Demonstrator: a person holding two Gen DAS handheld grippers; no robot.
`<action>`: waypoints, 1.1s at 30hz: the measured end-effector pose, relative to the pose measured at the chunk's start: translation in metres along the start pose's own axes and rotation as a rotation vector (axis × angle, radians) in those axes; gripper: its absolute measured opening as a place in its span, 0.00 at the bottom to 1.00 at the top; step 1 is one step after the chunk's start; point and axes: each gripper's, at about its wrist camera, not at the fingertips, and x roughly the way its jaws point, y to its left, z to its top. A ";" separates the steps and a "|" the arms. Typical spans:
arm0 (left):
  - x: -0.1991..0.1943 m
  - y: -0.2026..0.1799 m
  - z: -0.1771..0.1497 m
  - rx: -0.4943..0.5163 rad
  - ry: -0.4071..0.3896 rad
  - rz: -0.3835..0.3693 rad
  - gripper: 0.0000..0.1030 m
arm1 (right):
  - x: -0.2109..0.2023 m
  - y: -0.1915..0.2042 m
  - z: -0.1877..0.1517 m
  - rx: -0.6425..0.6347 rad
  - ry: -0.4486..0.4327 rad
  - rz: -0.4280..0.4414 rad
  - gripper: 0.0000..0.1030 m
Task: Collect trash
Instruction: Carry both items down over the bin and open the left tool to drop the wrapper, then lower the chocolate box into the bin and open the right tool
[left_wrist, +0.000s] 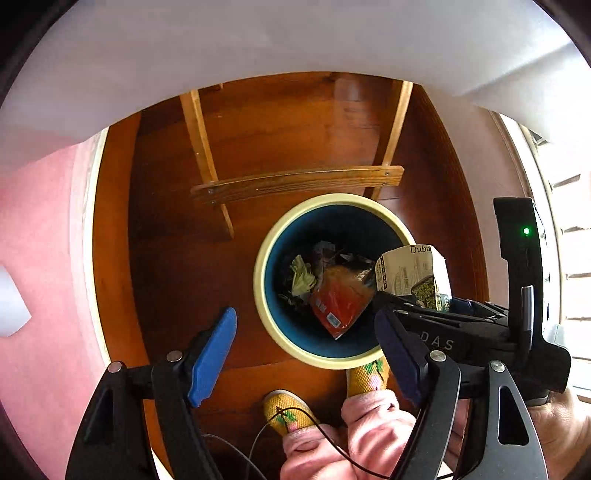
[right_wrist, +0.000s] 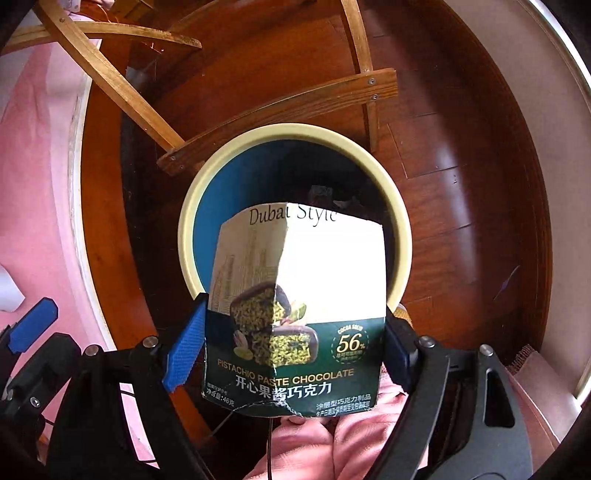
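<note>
Sitting on the wood floor (left_wrist: 177, 258), the bin (right_wrist: 400, 236) lies just ahead of both grippers. Right gripper (right_wrist: 291, 347) fingers pinch a chocolate box (right_wrist: 295, 314) over its rim; left gripper (left_wrist: 306, 354) fingers are spread, holding nothing.

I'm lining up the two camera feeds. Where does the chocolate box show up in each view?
Left wrist: chocolate box at right of centre, over the bin's right rim, held by the right gripper.
Right wrist: chocolate box fills the centre, between the gripper's fingers.
Shared landmark: the cream-rimmed blue bin.
</note>
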 end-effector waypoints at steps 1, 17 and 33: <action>-0.002 0.003 0.000 -0.014 -0.003 0.006 0.76 | -0.001 0.003 0.001 0.002 -0.011 0.006 0.79; -0.057 0.032 0.010 -0.107 -0.063 0.028 0.77 | -0.045 0.050 0.016 -0.049 -0.117 0.030 0.80; -0.077 0.029 0.020 -0.084 -0.070 0.010 0.78 | -0.074 0.063 0.002 -0.090 -0.167 0.006 0.80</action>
